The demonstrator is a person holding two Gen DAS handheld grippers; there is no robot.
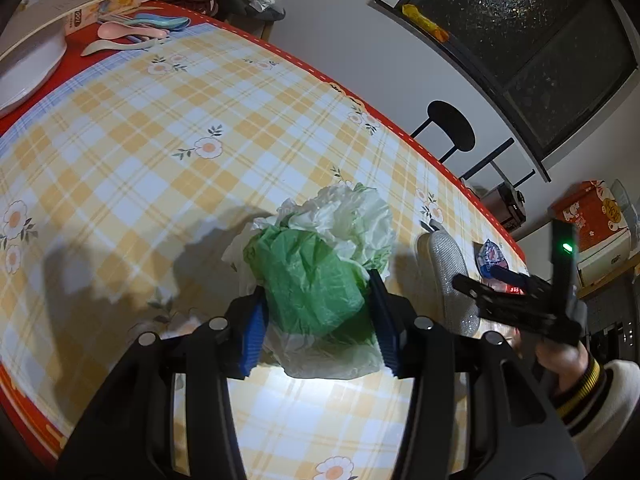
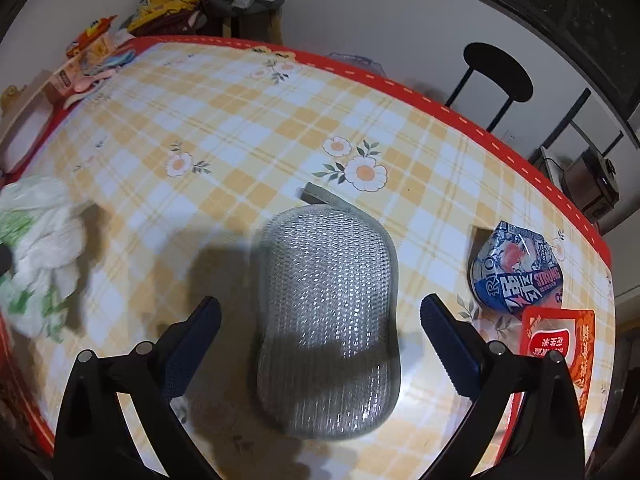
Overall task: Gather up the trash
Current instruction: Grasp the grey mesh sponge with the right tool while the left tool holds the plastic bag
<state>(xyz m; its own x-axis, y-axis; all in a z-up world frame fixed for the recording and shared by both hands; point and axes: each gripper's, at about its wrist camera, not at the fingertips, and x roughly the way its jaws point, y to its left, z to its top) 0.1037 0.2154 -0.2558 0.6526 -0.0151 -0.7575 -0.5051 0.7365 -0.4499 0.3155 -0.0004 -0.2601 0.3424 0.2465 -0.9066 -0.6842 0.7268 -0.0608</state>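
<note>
A crumpled green and white plastic bag (image 1: 316, 272) sits between the blue pads of my left gripper (image 1: 318, 316), which is shut on it just above the checked tablecloth (image 1: 160, 140). The same bag (image 2: 36, 240) shows at the left edge of the right wrist view. My right gripper (image 2: 320, 344) is wide open and points down over a silver mesh scouring pad (image 2: 326, 320) that lies flat between its fingers without touching them. To the pad's right lie a crushed blue can (image 2: 516, 272) and a red snack packet (image 2: 556, 344).
At the table's far left are a white plate (image 1: 28, 68), pastel spoons (image 1: 136, 28) and a box (image 1: 80, 8). A pile of clothes (image 2: 172, 8) sits behind the far corner. A black stool (image 2: 498, 72) stands beyond the table's red edge (image 2: 520, 156).
</note>
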